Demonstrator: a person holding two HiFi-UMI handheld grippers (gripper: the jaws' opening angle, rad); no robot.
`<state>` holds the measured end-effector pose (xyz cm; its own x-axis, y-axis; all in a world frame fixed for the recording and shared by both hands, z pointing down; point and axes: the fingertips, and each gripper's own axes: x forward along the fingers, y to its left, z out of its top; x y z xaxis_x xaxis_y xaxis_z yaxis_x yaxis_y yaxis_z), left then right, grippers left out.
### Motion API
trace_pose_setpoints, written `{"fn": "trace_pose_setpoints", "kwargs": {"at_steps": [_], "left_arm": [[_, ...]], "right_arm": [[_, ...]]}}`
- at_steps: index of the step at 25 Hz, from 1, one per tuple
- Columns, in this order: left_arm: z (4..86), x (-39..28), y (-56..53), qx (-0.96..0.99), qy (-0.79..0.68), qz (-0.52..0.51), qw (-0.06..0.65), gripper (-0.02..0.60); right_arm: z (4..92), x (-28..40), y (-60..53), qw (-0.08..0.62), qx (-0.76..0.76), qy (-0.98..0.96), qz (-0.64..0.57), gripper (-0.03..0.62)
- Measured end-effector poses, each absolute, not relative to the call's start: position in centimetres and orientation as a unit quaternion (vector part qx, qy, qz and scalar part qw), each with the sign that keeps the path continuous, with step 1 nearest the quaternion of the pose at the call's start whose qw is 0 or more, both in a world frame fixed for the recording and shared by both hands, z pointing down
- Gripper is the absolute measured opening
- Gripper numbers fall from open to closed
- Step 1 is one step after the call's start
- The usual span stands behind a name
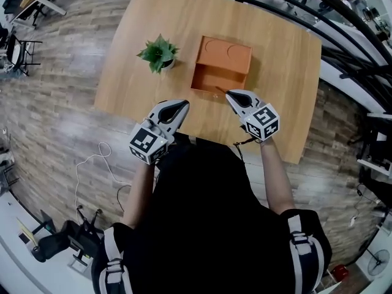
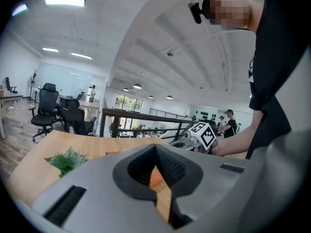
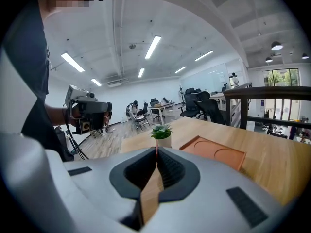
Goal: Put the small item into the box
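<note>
An orange box (image 1: 211, 78) sits open on the wooden table (image 1: 275, 72), its lid (image 1: 225, 52) with two round recesses lying at its far side. My right gripper (image 1: 228, 94) hovers at the box's near right corner, shut on a thin reddish stick-like small item (image 1: 220, 90) that pokes out of its tips toward the box. In the right gripper view the item (image 3: 156, 153) shows as a slim red sliver at the jaw tips, with the lid (image 3: 214, 154) beyond. My left gripper (image 1: 184, 105) is shut and empty over the table's near edge, left of the box.
A small potted plant (image 1: 159, 52) stands left of the box. A black railing (image 1: 343, 35) runs past the table's right side. A white cable (image 1: 92, 161) lies on the floor at the left, and office chairs (image 2: 48, 106) stand further off.
</note>
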<state>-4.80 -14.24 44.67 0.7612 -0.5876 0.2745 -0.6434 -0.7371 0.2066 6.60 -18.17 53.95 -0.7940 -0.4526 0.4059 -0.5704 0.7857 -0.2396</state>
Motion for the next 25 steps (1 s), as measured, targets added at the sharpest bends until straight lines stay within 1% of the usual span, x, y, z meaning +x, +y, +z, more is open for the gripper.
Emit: {"fn": "trace_pose_setpoints", "kwargs": {"at_steps": [14,19,25], "left_arm": [[45.4,-5.3,-18.1,0.941,-0.283,0.116,0.147,0.023],[45.4,-5.5,-19.4,0.943,-0.269,0.097,0.171,0.023],[46.0,-5.7,-20.7,0.944,-0.260,0.103,0.174,0.023]], "right_arm": [[61.1,4.7,-22.5,0.247,0.278,-0.908,0.193,0.031],[63.8,4.4,-23.7,0.270,0.278,-0.897,0.213,0.031],[67.0,3.8,-25.1,0.291,0.272,-0.886,0.238,0.031]]}}
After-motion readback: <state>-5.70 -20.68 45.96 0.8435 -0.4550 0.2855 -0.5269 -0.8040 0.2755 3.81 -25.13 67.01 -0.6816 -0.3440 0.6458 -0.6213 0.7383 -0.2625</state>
